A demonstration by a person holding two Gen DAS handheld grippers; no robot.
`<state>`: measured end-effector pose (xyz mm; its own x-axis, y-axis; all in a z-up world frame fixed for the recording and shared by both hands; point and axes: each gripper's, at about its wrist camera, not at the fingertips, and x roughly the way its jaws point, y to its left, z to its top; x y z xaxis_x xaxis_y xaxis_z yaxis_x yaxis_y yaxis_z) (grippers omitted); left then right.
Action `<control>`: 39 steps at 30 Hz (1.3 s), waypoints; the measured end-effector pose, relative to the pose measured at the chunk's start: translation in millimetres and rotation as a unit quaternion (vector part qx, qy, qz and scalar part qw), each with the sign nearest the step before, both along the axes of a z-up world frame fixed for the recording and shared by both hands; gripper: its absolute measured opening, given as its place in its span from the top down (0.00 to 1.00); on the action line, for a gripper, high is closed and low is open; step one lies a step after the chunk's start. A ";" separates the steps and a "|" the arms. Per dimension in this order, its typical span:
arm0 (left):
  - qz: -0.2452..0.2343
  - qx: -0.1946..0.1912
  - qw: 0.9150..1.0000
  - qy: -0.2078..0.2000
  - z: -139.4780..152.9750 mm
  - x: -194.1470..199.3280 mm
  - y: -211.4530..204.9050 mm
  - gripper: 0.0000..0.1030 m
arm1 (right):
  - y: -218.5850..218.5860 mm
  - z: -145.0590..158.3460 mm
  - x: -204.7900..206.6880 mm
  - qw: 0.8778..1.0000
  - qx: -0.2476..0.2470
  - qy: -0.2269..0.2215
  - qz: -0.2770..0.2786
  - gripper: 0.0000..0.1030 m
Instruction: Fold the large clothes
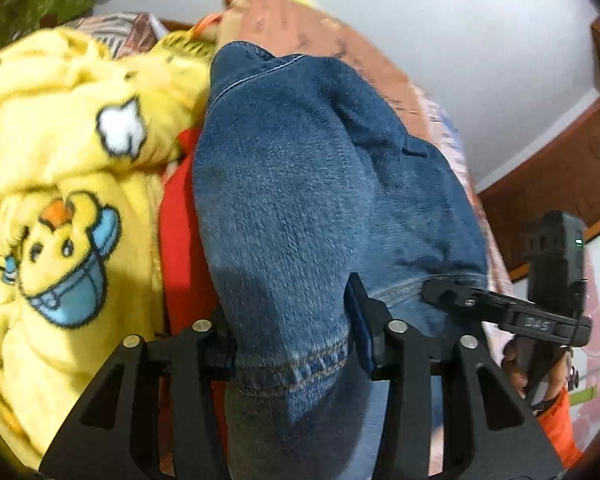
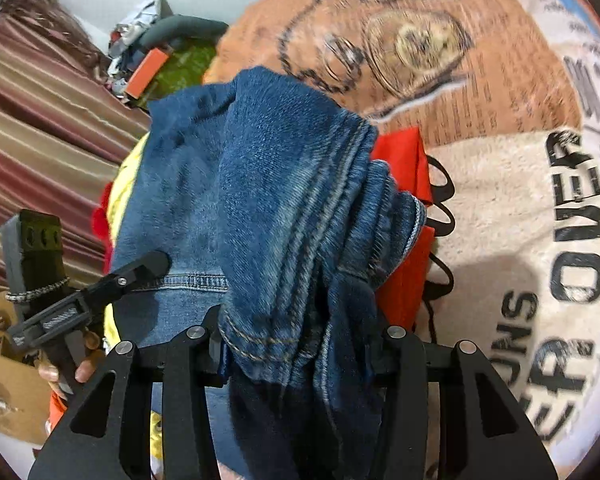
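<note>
Our left gripper [image 1: 292, 344] and right gripper [image 2: 296, 344] both pinch the jeans [image 1: 300, 184], lifted above the bed [image 2: 500, 200]. We should keep both hems level and lay them down flat.

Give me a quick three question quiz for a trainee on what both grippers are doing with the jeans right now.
1. True or false: the left gripper is open and clear of the jeans.
2. What does the right gripper clamp? A) yellow duck blanket B) bunched denim C) red cloth
3. Fill in: left of the jeans in the left wrist view lies a ____ fleece blanket with a duck print.

Key: 1 false; 2 B; 3 yellow.
</note>
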<state>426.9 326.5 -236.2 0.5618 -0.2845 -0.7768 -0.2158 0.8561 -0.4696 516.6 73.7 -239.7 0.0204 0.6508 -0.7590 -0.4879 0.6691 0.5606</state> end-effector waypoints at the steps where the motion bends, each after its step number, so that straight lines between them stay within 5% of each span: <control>1: 0.004 -0.002 1.000 0.000 -5.8 1.0 3.8 0.51 | 0.9 -3.1 2.2 1.000 -0.003 0.000 -0.001 0.56; 5: 0.012 -0.012 1.000 0.010 -13.6 -2.0 7.1 0.45 | 0.6 -7.7 0.6 1.000 -0.026 -0.013 0.004 0.53; 10: 0.002 0.082 0.997 0.013 11.6 -15.2 -10.8 0.43 | -4.2 17.1 -20.9 0.997 -0.052 -0.053 0.012 0.52; 15: -0.015 0.191 0.981 -0.006 41.2 -37.8 -32.6 0.43 | -14.0 46.2 -37.0 0.987 -0.076 -0.141 0.008 0.52; 20: -0.031 0.204 0.978 -0.039 58.8 -59.5 -56.2 0.40 | -15.2 65.8 -57.6 0.977 -0.060 -0.203 0.010 0.51; 24: -0.040 0.229 0.972 -0.039 48.5 -70.7 -70.3 0.37 | 2.6 50.9 -69.3 0.967 -0.094 -0.232 0.039 0.51; 28: -0.040 0.248 0.968 0.003 14.4 -70.7 -71.9 0.33 | 4.8 14.3 -71.9 0.960 -0.147 -0.226 0.071 0.49; 30: -0.036 0.243 0.969 0.003 2.9 -74.2 -67.1 0.22 | -7.3 4.8 -69.3 0.965 -0.136 -0.213 0.062 0.30; 31: -0.029 0.229 0.973 0.002 -1.8 -77.0 -61.3 0.21 | -13.3 0.4 -65.4 0.969 -0.131 -0.201 0.053 0.28; 35: -0.012 0.156 0.988 0.003 -12.1 -89.1 -41.5 0.19 | -33.3 -7.0 -57.0 0.983 -0.096 -0.152 0.043 0.27; 39: -0.005 0.144 0.990 0.006 -10.8 -101.0 -40.3 0.19 | -41.3 -2.3 -65.2 0.981 -0.096 -0.161 0.041 0.27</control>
<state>325.9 286.1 -247.0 0.5500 -0.0554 -0.8333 -0.2107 0.9563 -0.2027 451.4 32.5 -242.0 0.2323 0.5054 -0.8310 -0.6754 0.6987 0.2360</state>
